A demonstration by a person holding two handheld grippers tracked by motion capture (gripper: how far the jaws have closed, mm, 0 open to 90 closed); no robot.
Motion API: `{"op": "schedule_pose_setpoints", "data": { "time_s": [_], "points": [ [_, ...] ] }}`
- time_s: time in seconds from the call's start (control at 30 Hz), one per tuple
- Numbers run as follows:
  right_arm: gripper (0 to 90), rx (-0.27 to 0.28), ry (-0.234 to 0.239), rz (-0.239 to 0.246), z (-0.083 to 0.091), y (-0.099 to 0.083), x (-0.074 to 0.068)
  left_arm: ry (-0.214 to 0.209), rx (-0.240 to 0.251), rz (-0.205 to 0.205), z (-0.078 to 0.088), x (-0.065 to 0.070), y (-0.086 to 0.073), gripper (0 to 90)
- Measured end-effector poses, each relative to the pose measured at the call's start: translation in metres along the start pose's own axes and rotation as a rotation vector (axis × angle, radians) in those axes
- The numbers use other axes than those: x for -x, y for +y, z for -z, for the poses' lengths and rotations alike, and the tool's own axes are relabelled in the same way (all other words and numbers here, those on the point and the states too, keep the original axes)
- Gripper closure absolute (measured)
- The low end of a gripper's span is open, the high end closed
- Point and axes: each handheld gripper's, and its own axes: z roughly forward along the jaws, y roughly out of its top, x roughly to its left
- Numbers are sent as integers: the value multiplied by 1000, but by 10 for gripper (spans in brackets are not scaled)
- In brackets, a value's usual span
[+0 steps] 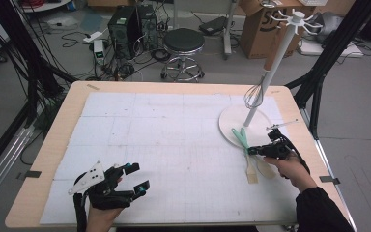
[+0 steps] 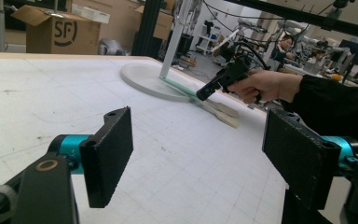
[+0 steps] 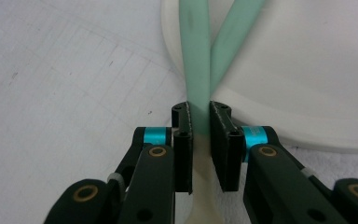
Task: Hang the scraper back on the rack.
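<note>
While the left gripper (image 1: 128,180) waits spread, the right gripper (image 3: 200,122) has its jaws pinching a green spatula (image 3: 195,56) lying across the stand's base (image 3: 307,93); light, slippery — hold mid-handle.

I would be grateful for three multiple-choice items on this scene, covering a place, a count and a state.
1. Where do the green spatula heads lie?
A. on the round white base
B. on the floor
C. on the stool

2. How many spatulas lie by the stand?
A. one
B. two
C. four

3. How is the left claw?
A. shut on a whisk
B. open, holding nothing
C. shut on a spatula

A: the spatulas lie with their green heads on the base.
B: two crossed handles show.
B: the left claw has wide-apart jaws with nothing between.
</note>
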Motion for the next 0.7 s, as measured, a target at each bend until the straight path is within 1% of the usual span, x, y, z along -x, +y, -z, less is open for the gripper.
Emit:
{"op": "schedule_pose_setpoints", "data": {
  "time_s": [0.07, 0.23, 0.3, 0.37, 0.4, 0.43, 0.53, 0.7],
  "points": [
    [802, 0, 3, -5, 0, 0, 0, 0, 1, 1, 0, 0, 0, 251],
    [809, 0, 15, -36, 1, 0, 2, 4, 3, 2, 1, 0, 0, 251],
    [820, 10, 25, -52, 2, -1, 3, 3, 2, 2, 1, 0, 0, 251],
    [843, 31, 43, -75, 4, -1, 5, 4, 2, 2, 1, 0, 0, 251],
    [845, 38, 44, -79, 5, -1, 5, 4, -1, 0, 1, 0, 0, 251],
    [844, 45, 41, -73, 5, -1, 6, 3, 1, 1, 1, 0, 0, 251],
    [844, 41, 46, -76, 5, -1, 5, 1, 1, 0, 1, 0, 0, 251],
    [840, 40, 30, -46, 5, -1, 3, 1, 1, 0, 0, 0, 0, 251]
  ]
}}
